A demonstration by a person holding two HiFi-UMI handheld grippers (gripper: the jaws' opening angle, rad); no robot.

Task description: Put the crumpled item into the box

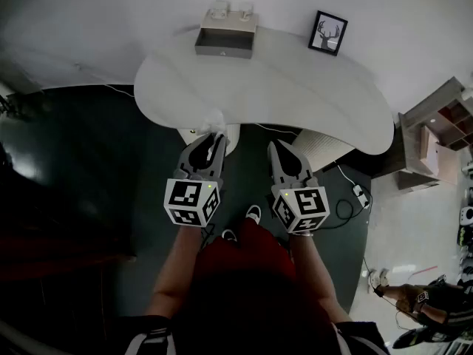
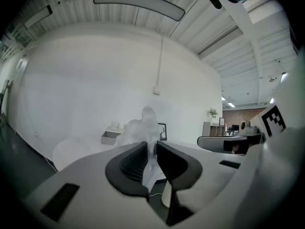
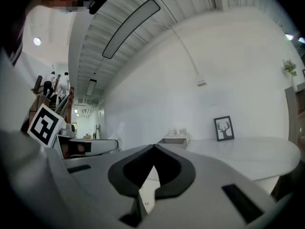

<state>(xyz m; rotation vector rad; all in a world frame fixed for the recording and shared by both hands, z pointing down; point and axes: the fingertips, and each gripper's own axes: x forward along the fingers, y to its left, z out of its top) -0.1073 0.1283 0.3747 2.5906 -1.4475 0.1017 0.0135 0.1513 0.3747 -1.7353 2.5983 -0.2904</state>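
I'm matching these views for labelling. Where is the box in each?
Head view: box at the table's far edge, top centre.
Left gripper view: box left of centre, beside the crumpled item.
Right gripper view: box near centre, mid-height.
Shared landmark: deer picture, right of the box everywhere.

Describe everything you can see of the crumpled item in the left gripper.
The crumpled item is a white, slightly translucent wad that looks like thin plastic or tissue, bunched into irregular folds. The left gripper is shut on its lower part, and the rest sticks out past the fingertips. In the head view it sits over the near edge of the white table; whether it touches the table cannot be told. The box stands at the far side, well apart from it.
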